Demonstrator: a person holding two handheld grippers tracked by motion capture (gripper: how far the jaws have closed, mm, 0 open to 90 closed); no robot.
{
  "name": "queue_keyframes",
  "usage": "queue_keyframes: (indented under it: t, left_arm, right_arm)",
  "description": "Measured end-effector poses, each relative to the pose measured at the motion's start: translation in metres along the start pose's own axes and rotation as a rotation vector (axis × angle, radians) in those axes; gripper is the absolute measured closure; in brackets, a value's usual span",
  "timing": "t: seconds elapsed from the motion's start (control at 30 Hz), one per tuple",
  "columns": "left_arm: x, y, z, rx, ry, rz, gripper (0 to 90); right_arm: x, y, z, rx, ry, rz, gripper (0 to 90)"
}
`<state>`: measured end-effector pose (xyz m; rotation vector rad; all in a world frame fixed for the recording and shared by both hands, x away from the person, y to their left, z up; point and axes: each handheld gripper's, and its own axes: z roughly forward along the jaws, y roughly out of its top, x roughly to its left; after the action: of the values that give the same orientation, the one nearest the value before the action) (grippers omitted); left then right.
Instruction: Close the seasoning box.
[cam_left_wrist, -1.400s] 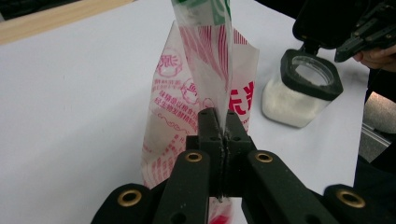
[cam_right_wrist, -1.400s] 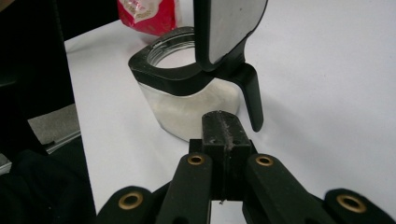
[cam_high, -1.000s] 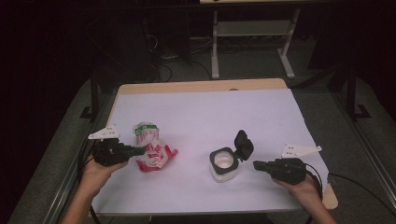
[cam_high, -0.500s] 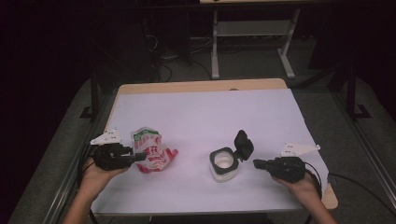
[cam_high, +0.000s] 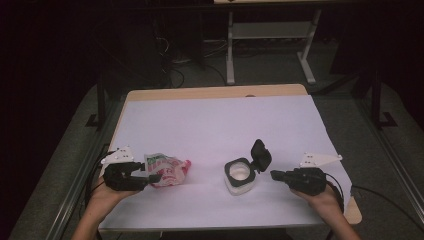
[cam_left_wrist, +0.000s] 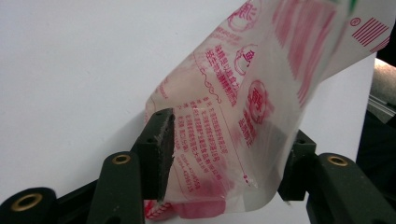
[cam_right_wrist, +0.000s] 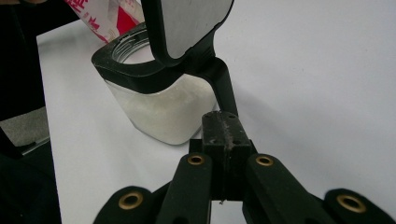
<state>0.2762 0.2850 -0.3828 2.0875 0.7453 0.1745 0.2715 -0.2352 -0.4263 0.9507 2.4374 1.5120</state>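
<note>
One pouch, one jar, two claws on the white table.

We are seeing our left claw with its jaws just having been opening; they are standing part open around the single red-printed plastic pouch, whose lower end is lying between them, one pad just at the film. Our right claw is resting with its jaws pressed together, gripping nothing, just beside the one clear jar, whose single black flip lid is standing open above the tips.

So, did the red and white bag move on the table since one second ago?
Yes. The bag has tipped down flatter and shifted toward the left hand-held gripper, farther from the unmoved jar.
</note>
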Motion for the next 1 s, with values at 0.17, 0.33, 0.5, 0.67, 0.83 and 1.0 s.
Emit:
queue_keyframes:
  t: [0.17,0.33,0.5,0.67,0.83,1.0]
  left_arm:
    - [-0.006,-0.004,0.001,0.005,-0.006,0.014,41.2]
    - [-0.013,-0.010,0.004,0.007,-0.022,0.030,33.6]
    - [-0.016,-0.018,0.002,-0.003,-0.058,0.031,27.0]
    - [-0.017,-0.025,-0.003,-0.008,-0.047,0.031,23.9]
    - [-0.013,-0.032,-0.010,-0.026,-0.023,0.006,23.9]
    - [-0.008,-0.040,-0.016,-0.037,0.002,-0.006,23.8]
  right_arm:
    - [0.000,0.000,0.000,0.001,-0.001,0.001,90.0]
    - [0.000,0.000,0.000,-0.002,-0.002,0.002,90.0]
    - [0.000,0.000,0.000,-0.001,-0.003,0.003,90.0]
    - [-0.001,0.000,0.001,-0.001,-0.004,0.002,90.0]
    - [-0.001,0.000,0.002,0.001,-0.006,0.007,90.0]
    - [-0.002,0.000,0.003,0.002,-0.007,0.008,90.0]
